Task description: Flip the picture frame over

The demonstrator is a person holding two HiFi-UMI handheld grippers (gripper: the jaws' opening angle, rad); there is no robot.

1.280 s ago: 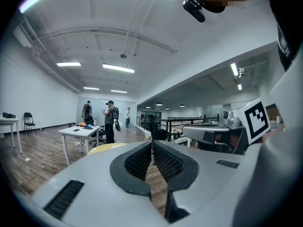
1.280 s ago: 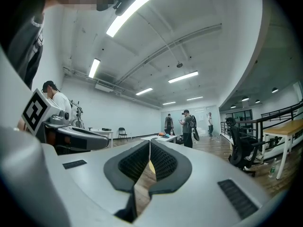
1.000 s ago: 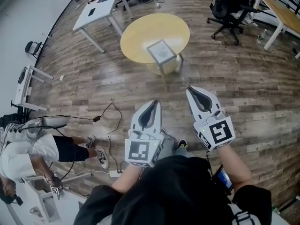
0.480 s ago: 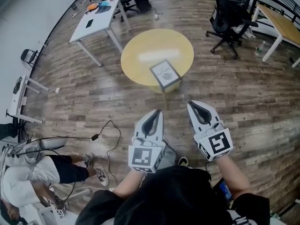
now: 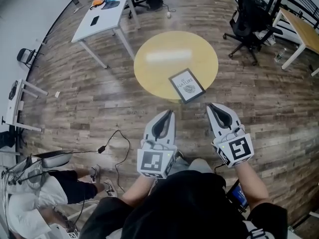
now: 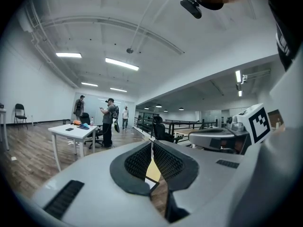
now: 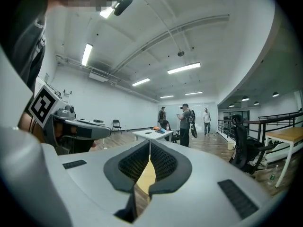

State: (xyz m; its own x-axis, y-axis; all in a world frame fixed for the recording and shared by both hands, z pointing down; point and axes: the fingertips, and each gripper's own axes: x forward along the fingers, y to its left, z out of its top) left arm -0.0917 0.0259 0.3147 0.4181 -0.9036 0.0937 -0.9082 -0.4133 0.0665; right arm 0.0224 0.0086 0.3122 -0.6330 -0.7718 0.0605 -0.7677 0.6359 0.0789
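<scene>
Open office, white desk, swivel chair, round table, plank floor

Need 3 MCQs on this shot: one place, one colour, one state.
1. Where is the picture frame?
A) on the floor
B) on the round table, near the edge closest to the person
C) on an office chair

2. The round table's top is:
A) black
B) red
C) pale yellow

3. The right gripper is:
A) shut, empty
B) shut on the picture frame
C) wide open

Answers:
1 B: the head view shows it lying flat by the tabletop's near edge.
2 C: the top is pale yellow.
3 A: its pads meet with nothing between them.
</scene>
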